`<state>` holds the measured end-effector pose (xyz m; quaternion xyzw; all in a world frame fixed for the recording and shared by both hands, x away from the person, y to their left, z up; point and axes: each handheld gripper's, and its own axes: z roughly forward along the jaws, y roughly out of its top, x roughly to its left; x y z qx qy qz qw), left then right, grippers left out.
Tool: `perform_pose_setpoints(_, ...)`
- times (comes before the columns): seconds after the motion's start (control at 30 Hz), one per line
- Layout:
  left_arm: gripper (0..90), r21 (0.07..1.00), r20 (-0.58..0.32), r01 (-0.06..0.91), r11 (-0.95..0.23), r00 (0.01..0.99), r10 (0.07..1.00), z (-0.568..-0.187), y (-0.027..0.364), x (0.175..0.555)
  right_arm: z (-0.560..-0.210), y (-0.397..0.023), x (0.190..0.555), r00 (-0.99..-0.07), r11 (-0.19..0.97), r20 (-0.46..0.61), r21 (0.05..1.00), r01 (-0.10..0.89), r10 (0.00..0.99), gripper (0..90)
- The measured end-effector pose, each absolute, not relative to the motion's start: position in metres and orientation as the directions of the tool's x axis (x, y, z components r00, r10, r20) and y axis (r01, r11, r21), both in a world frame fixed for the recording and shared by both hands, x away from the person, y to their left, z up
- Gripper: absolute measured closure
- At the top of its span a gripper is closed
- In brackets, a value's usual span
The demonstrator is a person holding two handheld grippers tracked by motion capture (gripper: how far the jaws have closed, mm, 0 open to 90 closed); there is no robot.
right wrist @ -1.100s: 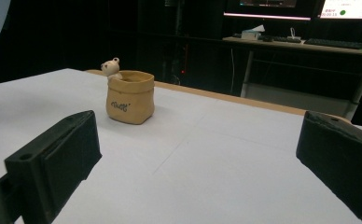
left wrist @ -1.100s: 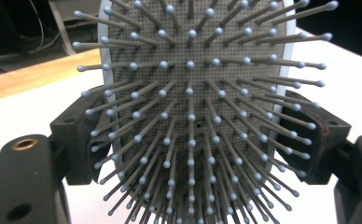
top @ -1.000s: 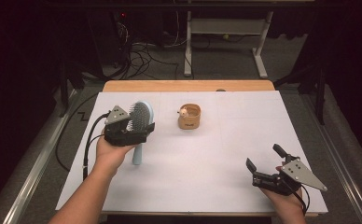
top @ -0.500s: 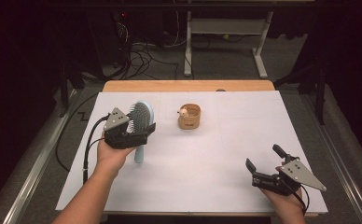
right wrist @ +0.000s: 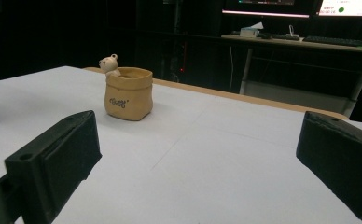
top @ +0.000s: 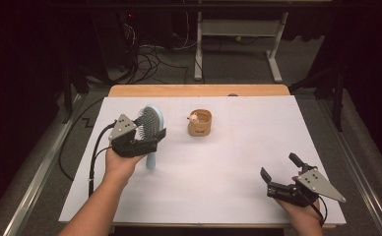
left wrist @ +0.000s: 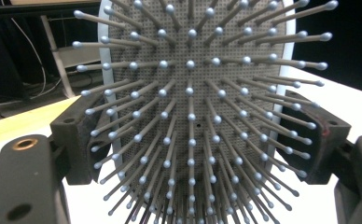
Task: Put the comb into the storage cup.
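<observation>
A pale blue hairbrush is clamped upright at the table's left by the left gripper, while the right gripper is held wide apart, with nothing between its jaws, at the near right.

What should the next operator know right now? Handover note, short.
Left gripper: shut on the hairbrush, clamped at the head, handle hanging down with its tip about at the white table.
Right gripper: open, nothing in it, low at the near right of the table.
Tan pot with a small bear figure stands upright mid-table, untouched.
Done: brush picked up.
Left: probably setting the brush down or into the pot; destination can't be told.
</observation>
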<state>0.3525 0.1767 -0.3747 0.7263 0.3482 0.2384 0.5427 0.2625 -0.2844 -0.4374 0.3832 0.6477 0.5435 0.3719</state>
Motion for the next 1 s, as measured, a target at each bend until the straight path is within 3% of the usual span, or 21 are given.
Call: perform_pose_setpoints(1.0, 20.6, 0.983, -0.058, 0.166, -0.076, 0.679, 0.732, -0.366, 0.161, 0.358, -0.439, -0.283, 0.263, -0.441, 0.117, -0.066, 0.989, 0.090, 0.895, 0.1)
